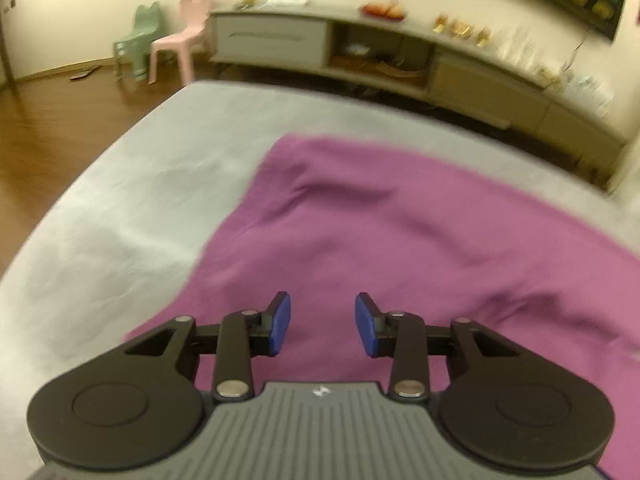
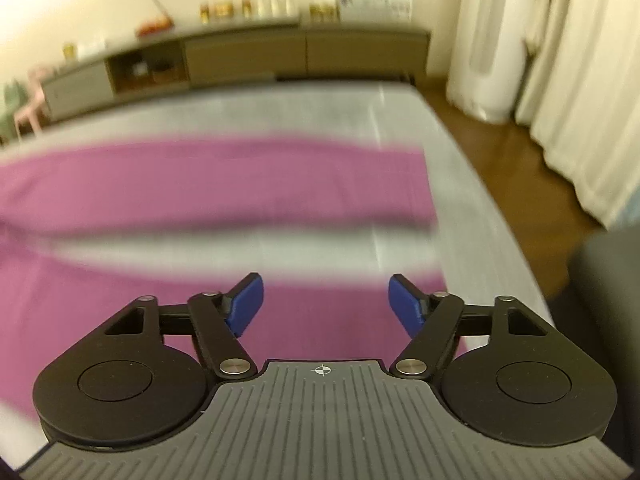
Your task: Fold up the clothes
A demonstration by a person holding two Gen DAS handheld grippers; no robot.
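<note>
Bedroom setup: grey bed (image 1: 120, 208) with a long low cabinet (image 1: 400, 60) behind it. Purple trousers (image 1: 400, 240) lie flat on the bed, long axis running left-right, waist end under the left tool (image 1: 322, 322), the 2 legs (image 2: 240, 184) stretching past the right tool (image 2: 326, 304) with a strip of sheet between them. Both tools sit just above the cloth, pads spread apart, gripping nothing. Left looks nearer the waist edge, right nearer the near cuff. Cabinet's open cubby holds something, too blurry to tell.

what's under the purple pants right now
The purple pants lie spread on a grey bed, which shows around them and between the legs. Anything beneath the fabric is covered.
</note>
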